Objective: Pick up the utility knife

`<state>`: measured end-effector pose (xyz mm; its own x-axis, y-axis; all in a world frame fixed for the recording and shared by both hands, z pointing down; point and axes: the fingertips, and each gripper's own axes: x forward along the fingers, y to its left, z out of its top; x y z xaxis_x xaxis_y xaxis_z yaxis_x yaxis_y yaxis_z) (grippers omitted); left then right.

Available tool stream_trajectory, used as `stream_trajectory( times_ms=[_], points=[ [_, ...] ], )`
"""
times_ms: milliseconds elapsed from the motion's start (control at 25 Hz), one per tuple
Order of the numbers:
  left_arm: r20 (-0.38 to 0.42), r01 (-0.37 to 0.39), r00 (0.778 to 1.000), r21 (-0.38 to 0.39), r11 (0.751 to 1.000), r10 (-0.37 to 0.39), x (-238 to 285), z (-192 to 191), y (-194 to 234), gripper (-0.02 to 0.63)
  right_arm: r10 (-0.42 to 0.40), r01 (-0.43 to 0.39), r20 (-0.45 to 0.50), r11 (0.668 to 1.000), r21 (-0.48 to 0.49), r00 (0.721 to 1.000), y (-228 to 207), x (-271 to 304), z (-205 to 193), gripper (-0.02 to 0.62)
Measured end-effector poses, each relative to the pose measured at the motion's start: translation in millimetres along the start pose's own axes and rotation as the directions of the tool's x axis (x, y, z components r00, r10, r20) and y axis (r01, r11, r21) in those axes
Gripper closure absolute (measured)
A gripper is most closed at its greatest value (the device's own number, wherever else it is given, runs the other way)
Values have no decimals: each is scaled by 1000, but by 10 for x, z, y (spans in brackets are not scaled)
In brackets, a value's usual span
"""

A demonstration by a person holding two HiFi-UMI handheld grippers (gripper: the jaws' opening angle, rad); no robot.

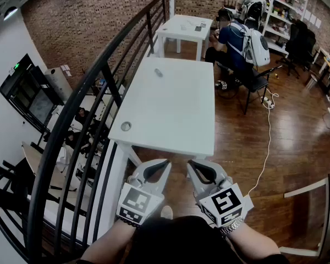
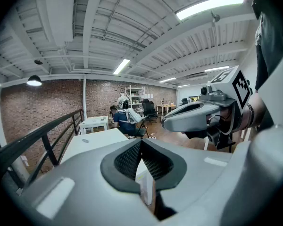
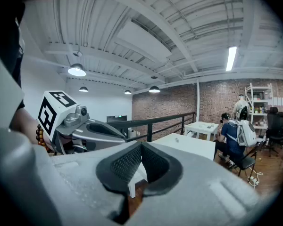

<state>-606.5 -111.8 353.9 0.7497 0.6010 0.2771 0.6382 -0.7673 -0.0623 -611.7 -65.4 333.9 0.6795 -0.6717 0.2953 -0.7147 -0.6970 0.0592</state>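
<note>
The bench [image 1: 176, 120] stands straight ahead, with the railing [image 1: 93, 87] along its left side. The utility knife [image 1: 158, 72] lies on the far part of the bench, toward the left edge. A small round thing [image 1: 125, 126] sits at the near left corner. The left gripper [image 1: 166, 165] and the right gripper [image 1: 191, 165] are side by side, just before the near edge. A second bench [image 1: 181, 25] stands behind. A person [image 1: 234, 40] sits on a chair [image 1: 256, 81] to the right of the far end.
</note>
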Motion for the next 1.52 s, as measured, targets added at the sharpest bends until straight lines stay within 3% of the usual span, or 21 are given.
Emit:
stream_trajectory(
  times_ms=[520,840,1040,1240,1520],
  points=[
    [27,78,997,-25,997,-78,234,47,326,591,-42,42,-8,999,16,999,-112,404,134,603],
    [-18,29,999,1,1000,-29,436,63,81,591,16,-17,34,999,40,999,-313,249,28,603],
    [-45,-27,999,-1,1000,27,1040,174,-4,589,68,-68,13,996,49,998,-963,239,-61,603],
    [-70,-99,993,1,995,99,1634,355,-310,589,124,-128,85,991,42,989,-1699,19,-189,602],
    [-80,-151,986,-14,988,149,2394,594,-667,591,181,-184,58,982,42,982,-2490,-272,-401,603]
  ],
)
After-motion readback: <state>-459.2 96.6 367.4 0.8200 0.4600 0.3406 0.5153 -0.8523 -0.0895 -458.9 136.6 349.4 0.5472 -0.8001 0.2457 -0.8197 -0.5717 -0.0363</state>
